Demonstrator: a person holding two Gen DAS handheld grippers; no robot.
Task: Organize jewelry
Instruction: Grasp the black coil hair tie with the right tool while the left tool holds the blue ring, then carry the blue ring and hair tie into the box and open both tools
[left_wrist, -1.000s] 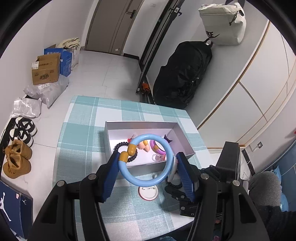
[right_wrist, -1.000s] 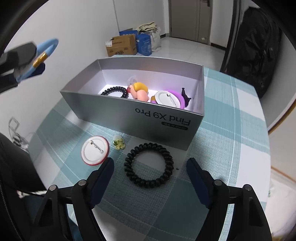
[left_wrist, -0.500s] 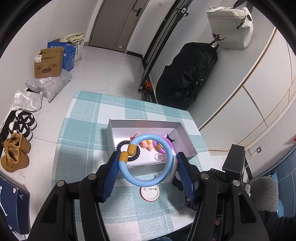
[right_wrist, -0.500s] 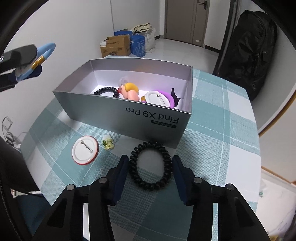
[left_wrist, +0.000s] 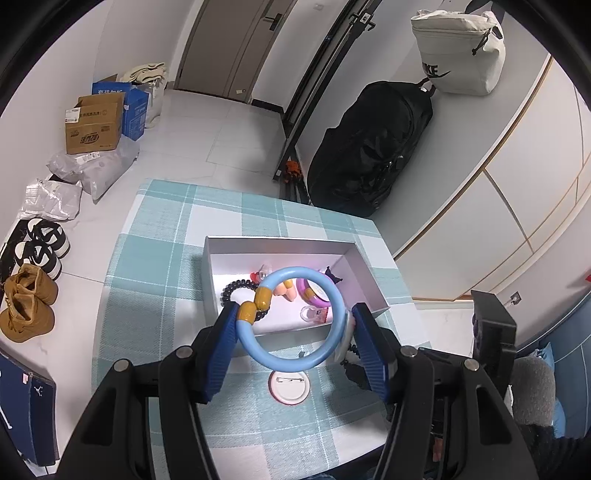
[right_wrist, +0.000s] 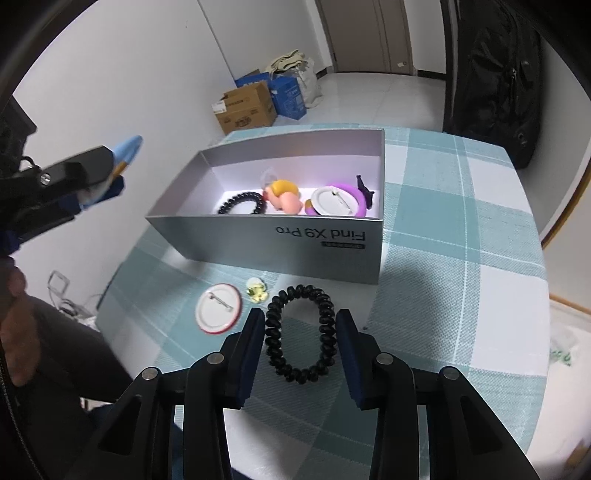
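Note:
A light blue bangle (left_wrist: 295, 364) with yellow beads is clamped between my left gripper's (left_wrist: 295, 312) blue pads, raised over the near side of a silver box (left_wrist: 277, 243). The same bangle (right_wrist: 131, 146) shows in the right wrist view at far left. In the box (right_wrist: 280, 232) lie a black coil hair tie (right_wrist: 242, 203), a pink and yellow figure (right_wrist: 284, 194) and a white badge on a purple ring (right_wrist: 332, 201). My right gripper (right_wrist: 299, 321) is closing on a second black coil hair tie (right_wrist: 301, 289) on the tablecloth; both pads press its sides and it looks squeezed into an oval.
A red-rimmed white badge (right_wrist: 218, 308) and a small yellow flower piece (right_wrist: 256, 290) lie on the teal checked cloth (right_wrist: 461, 258) left of the hair tie. A person's dark sleeve (right_wrist: 55, 350) is at left. On the floor are a black backpack (left_wrist: 369, 147), cartons and shoes.
My right gripper's jaws have come in from wide apart onto the sides of the black hair tie, and the wrist has rolled a little. My left gripper still holds the bangle in place.

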